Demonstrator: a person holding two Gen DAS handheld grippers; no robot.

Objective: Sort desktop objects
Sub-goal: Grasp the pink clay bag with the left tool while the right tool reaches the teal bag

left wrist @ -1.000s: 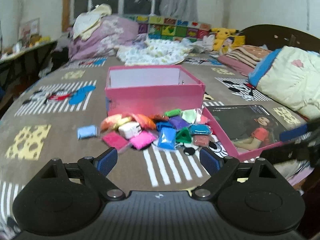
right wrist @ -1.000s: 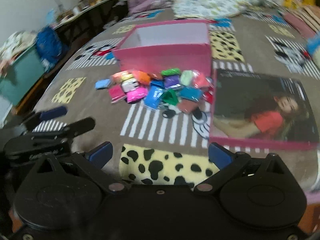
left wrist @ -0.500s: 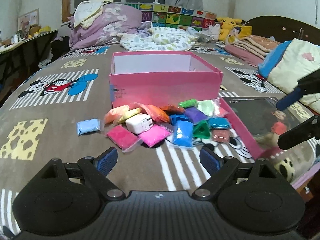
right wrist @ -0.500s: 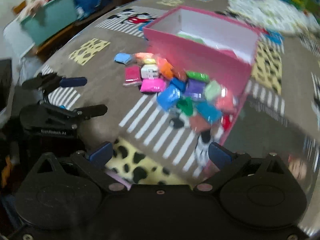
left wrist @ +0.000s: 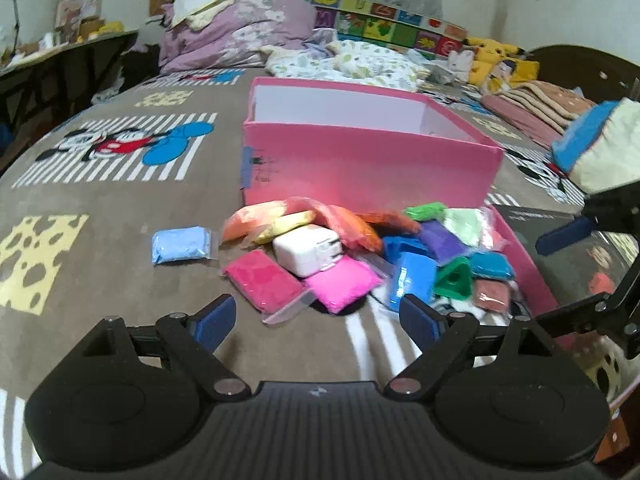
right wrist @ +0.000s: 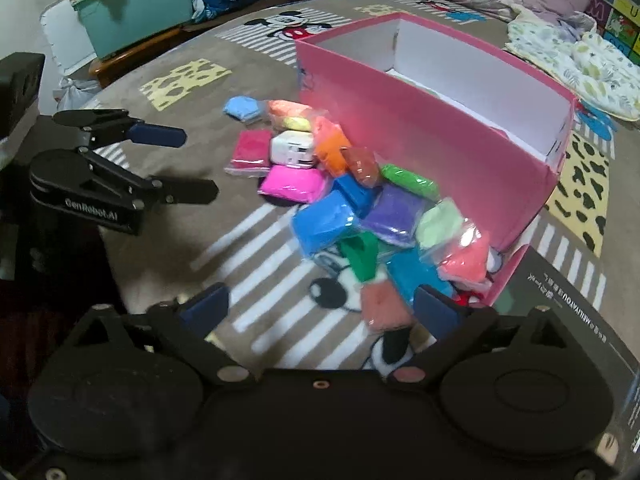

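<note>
A pile of coloured clay packets [left wrist: 352, 256] lies on the bed in front of an open pink box [left wrist: 368, 168]; it also shows in the right wrist view [right wrist: 360, 208], beside the box [right wrist: 440, 140]. A white charger block [left wrist: 308, 252] sits in the pile [right wrist: 292, 150]. A light blue packet [left wrist: 182, 245] lies apart to the left. My left gripper [left wrist: 316, 320] is open and empty just short of the magenta packets [left wrist: 340, 284]. My right gripper [right wrist: 320, 308] is open and empty over the pile's near edge, above a salmon packet [right wrist: 386, 306].
The box's pink lid [left wrist: 568, 264] with a dark picture lies right of the pile. The brown Mickey-print blanket [left wrist: 100, 200] covers the bed. Bedding and pillows [left wrist: 240, 32] lie behind the box. A teal bin [right wrist: 136, 16] stands off the bed's edge.
Both grippers have moved in closer to the pile. The right gripper swung left toward the box and packets. Both stay open and empty.
</note>
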